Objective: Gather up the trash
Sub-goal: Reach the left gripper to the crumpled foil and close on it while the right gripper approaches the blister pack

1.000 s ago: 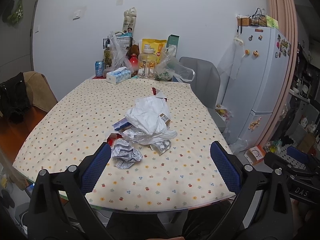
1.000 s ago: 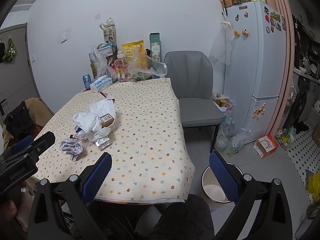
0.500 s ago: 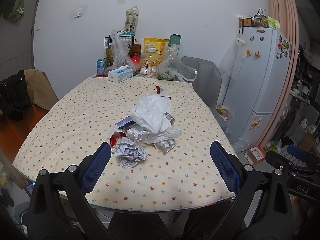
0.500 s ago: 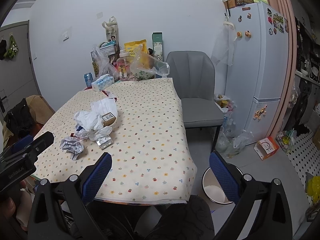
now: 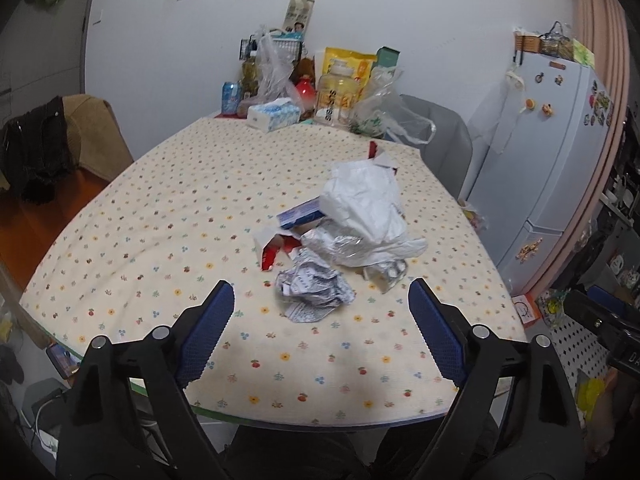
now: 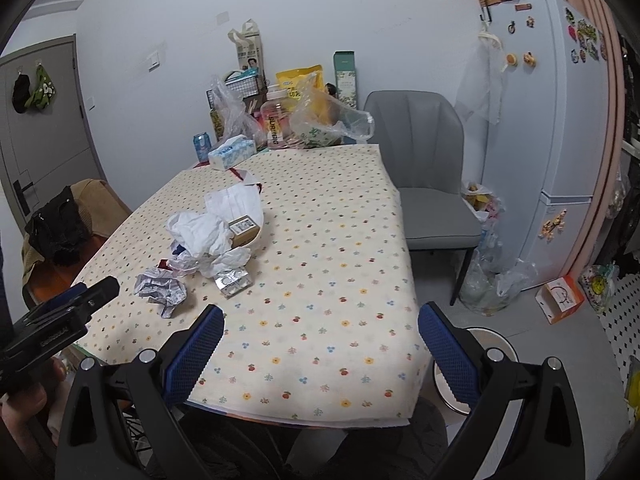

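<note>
A heap of trash lies on the flowered tablecloth (image 5: 160,216): a crumpled printed paper ball (image 5: 314,294) (image 6: 162,290), a white bag (image 5: 364,204) (image 6: 200,232), crinkled foil (image 5: 340,246), a torn red-and-white carton (image 5: 274,250), a blue-and-white box (image 5: 300,216) and a blister pack (image 5: 386,272) (image 6: 232,280). My left gripper (image 5: 320,292) hovers just short of the paper ball; its jaws are closing, with the pads touching nothing. Over the table's near right corner my right gripper (image 6: 320,314) stands open and empty. A white bin (image 6: 488,340) stands on the floor below it, partly hidden.
A tissue box (image 5: 274,114), bottles and plastic bags crowd the table's far end. A grey chair (image 6: 432,184) and a white fridge (image 6: 552,120) stand to the right, with bags and an orange box (image 6: 560,298) on the floor. A chair with dark clothing (image 5: 36,152) is at left.
The left gripper has moved forward and down toward the trash heap, and its jaws have narrowed. The right gripper has edged forward over the table corner.
</note>
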`<state>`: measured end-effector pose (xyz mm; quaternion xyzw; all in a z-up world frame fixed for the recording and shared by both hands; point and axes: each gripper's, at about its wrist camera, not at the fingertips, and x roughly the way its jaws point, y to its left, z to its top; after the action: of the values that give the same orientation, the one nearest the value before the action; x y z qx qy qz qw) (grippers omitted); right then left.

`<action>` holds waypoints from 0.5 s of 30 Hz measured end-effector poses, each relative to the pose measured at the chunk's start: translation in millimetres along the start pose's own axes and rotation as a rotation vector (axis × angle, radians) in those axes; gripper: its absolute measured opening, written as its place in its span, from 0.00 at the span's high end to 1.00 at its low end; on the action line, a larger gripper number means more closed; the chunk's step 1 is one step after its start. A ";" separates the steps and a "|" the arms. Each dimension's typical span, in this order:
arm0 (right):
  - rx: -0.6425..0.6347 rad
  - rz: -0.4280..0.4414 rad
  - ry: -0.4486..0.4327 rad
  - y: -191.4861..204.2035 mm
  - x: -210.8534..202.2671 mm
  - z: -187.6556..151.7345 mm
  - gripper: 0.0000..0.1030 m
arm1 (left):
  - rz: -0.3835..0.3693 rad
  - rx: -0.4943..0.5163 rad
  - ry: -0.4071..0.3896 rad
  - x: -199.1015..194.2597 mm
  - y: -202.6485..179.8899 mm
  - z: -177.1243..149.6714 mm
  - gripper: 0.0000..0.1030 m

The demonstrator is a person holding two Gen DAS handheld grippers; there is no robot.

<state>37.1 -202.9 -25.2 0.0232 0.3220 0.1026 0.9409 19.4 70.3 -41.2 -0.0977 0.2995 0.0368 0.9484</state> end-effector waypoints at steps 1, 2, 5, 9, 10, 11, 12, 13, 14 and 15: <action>-0.004 0.008 0.008 1.7 4.0 -0.4 0.09 | -0.001 -0.003 0.008 5.0 1.7 -0.4 0.15; -0.007 0.016 0.018 3.2 8.2 -0.7 0.10 | 0.001 -0.004 0.015 10.0 2.7 -0.7 0.16; -0.021 0.044 0.050 8.7 21.4 -2.7 0.15 | 0.007 -0.003 0.031 23.2 3.8 -0.9 0.16; -0.036 0.058 0.080 12.9 39.1 -5.6 0.16 | 0.012 -0.009 0.050 43.1 5.7 1.9 0.16; -0.037 0.061 0.089 13.4 43.8 -6.0 0.16 | 0.013 -0.013 0.056 48.8 6.7 2.6 0.18; -0.037 0.064 0.098 13.7 48.7 -6.2 0.16 | 0.012 -0.016 0.063 53.9 8.1 3.3 0.22; -0.038 0.068 0.108 13.8 54.3 -6.3 0.17 | 0.011 -0.019 0.072 59.0 9.2 3.5 0.24; -0.039 0.072 0.118 14.1 59.7 -6.1 0.18 | 0.010 -0.025 0.084 65.2 10.7 3.8 0.28; -0.042 0.077 0.127 14.9 65.0 -5.6 0.18 | 0.007 -0.031 0.089 68.8 12.0 3.7 0.31; -0.044 0.082 0.135 15.7 69.3 -5.2 0.19 | 0.002 -0.041 0.095 72.5 13.8 3.7 0.33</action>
<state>84.6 -173.3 -69.2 0.0086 0.3810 0.1494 0.9124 79.0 85.4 -82.1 -0.1183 0.3434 0.0391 0.9309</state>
